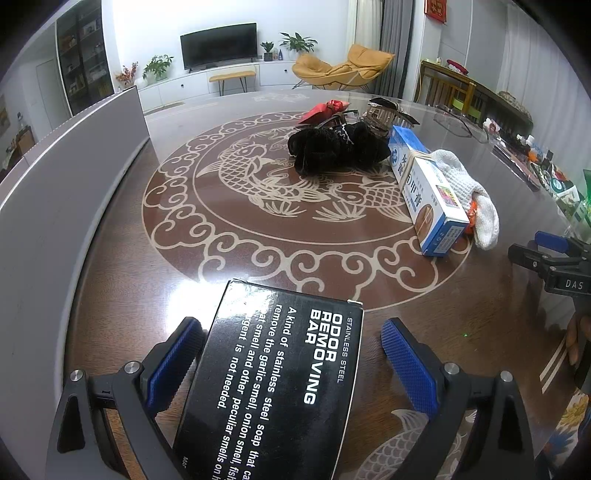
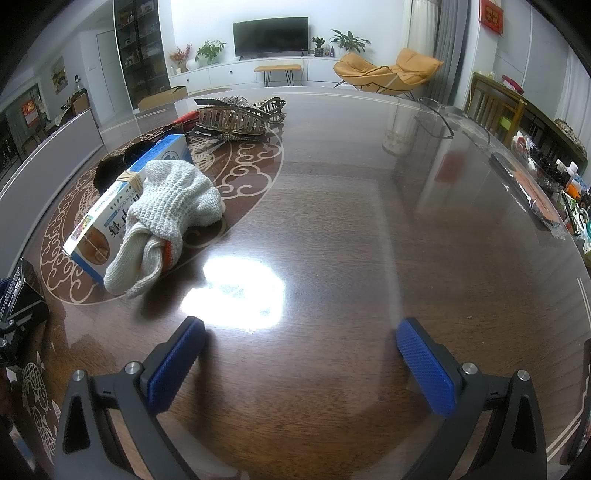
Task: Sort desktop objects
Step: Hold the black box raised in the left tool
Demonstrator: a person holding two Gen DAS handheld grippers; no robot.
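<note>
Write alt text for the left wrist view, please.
A black odor-removing-bar box sits between the open left gripper fingers on a brown table. Beyond lie a blue-white box, white glove and black mesh bundle.

Beyond the brown desk with its pale fish inlay, a dark television stands on a long white cabinet. Potted plants flank it. A mustard lounge chair sits to the right, near grey curtains. A wooden chair stands at the desk's far right.
</note>
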